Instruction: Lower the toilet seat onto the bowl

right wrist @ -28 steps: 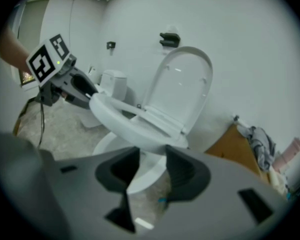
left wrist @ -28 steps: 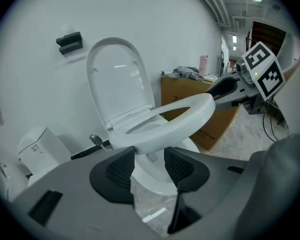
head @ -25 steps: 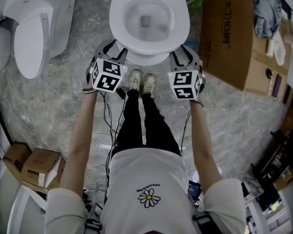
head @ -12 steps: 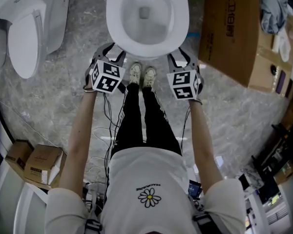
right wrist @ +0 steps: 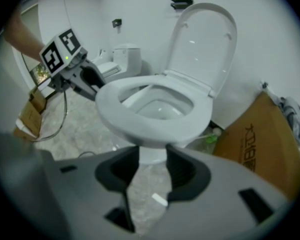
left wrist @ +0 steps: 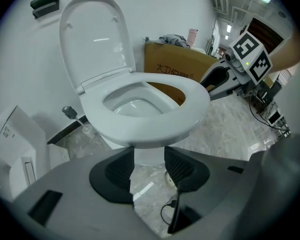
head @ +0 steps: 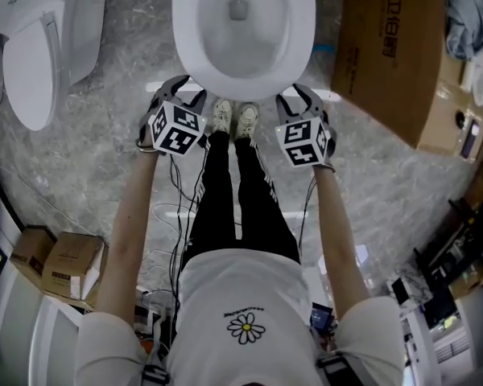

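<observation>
White glossy plastic everywhere down here. Far left, a spare toilet (head: 32,55) sits on the marbled floor (head: 105,143), well apart from the action. Next along is the left gripper (head: 183,93): tongs spread, nothing between them but floor, hovering just beside the front left of the bowl (head: 262,51).

Centre stage is the toilet seat (left wrist: 155,126). We read it as lying flat on the bowl already, ring level all the way round. Only the lid (left wrist: 92,39) stands upright at the back, against the wall. If anything is left to bring down, we'd say it's that lid.

How will it handle? We judge it rigid moulded plastic, light for its size, slick to the touch and hinged at the rear. The grip belongs on the free edge farthest from the hinge, pinched across the thin rim. It wants lowering gently, because smooth plastic could slide out of the pads and slam.

On to the right gripper (head: 303,96), a mirror picture: tongs apart, empty, poised just beside the front right of the bowl. Far right, a big cardboard box (head: 386,55) stands near the toilet.
</observation>
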Available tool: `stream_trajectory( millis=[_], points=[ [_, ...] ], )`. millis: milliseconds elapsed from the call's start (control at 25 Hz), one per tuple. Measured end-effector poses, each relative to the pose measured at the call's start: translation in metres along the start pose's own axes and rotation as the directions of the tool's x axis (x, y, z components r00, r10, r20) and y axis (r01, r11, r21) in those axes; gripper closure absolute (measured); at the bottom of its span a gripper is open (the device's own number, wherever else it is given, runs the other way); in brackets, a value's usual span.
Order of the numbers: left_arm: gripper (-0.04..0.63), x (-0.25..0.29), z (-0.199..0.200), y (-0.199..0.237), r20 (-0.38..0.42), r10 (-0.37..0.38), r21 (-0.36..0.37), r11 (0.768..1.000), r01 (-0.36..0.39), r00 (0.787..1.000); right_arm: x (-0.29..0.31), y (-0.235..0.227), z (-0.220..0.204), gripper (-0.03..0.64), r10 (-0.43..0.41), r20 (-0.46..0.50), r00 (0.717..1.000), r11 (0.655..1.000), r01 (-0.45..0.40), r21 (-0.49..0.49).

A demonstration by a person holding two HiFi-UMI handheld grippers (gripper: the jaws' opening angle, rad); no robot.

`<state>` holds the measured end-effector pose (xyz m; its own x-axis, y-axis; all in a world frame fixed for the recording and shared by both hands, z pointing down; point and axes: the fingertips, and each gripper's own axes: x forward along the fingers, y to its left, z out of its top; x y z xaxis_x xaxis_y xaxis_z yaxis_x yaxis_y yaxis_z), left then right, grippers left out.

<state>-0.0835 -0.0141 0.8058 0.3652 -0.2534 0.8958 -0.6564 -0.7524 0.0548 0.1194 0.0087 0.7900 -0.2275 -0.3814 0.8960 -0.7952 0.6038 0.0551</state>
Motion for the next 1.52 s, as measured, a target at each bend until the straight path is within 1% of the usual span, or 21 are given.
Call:
stream_trajectory(
  millis=[240, 440, 640, 800, 920, 1040, 1400, 1480, 1520],
  points=[
    [0.385, 0.027, -0.019, -0.003, -0.049, -0.025, 0.019, 0.999, 0.026, 0.999, 0.026, 0.005, -0.020, 0.434, 0.057, -0.035, 0.998, 0.998, -0.057, 0.009],
    [0.385, 0.048, -0.035, -0.004, -0.088, -0.048, 0.025, 0.998, 0.050, 0.995, 0.048, 0.011, -0.035, 0.440, 0.088, -0.062, 0.994, 0.996, -0.086, 0.032],
    [0.385, 0.065, -0.049, -0.004, -0.135, -0.048, 0.050, 0.997, 0.056, 0.990, 0.068, 0.017, -0.047, 0.445, 0.124, -0.076, 0.989, 0.991, -0.120, 0.055],
    [0.385, 0.078, -0.056, -0.005, -0.165, -0.045, 0.070, 0.996, 0.058, 0.985, 0.079, 0.015, -0.054, 0.460, 0.132, -0.097, 0.986, 0.991, -0.129, 0.039],
    [0.385, 0.084, -0.059, -0.005, -0.175, -0.045, 0.056, 0.997, 0.055, 0.984, 0.086, 0.014, -0.058, 0.466, 0.138, -0.114, 0.984, 0.990, -0.137, 0.015],
    [0.385, 0.088, -0.062, -0.006, -0.182, -0.044, 0.062, 0.997, 0.056, 0.982, 0.091, 0.016, -0.061, 0.466, 0.140, -0.123, 0.983, 0.990, -0.141, 0.002],
    [0.385, 0.094, -0.068, -0.006, -0.179, -0.035, 0.028, 0.999, 0.041, 0.983, 0.098, 0.016, -0.062, 0.471, 0.137, -0.108, 0.985, 0.990, -0.134, 0.035],
    [0.385, 0.090, -0.069, -0.006, -0.180, -0.036, -0.003, 0.999, 0.036, 0.983, 0.097, 0.017, -0.061, 0.471, 0.134, -0.112, 0.985, 0.990, -0.129, 0.051],
    [0.385, 0.086, -0.066, -0.006, -0.172, -0.037, -0.037, 0.999, 0.032, 0.984, 0.094, 0.015, -0.058, 0.471, 0.124, -0.108, 0.986, 0.991, -0.118, 0.062]
  ],
)
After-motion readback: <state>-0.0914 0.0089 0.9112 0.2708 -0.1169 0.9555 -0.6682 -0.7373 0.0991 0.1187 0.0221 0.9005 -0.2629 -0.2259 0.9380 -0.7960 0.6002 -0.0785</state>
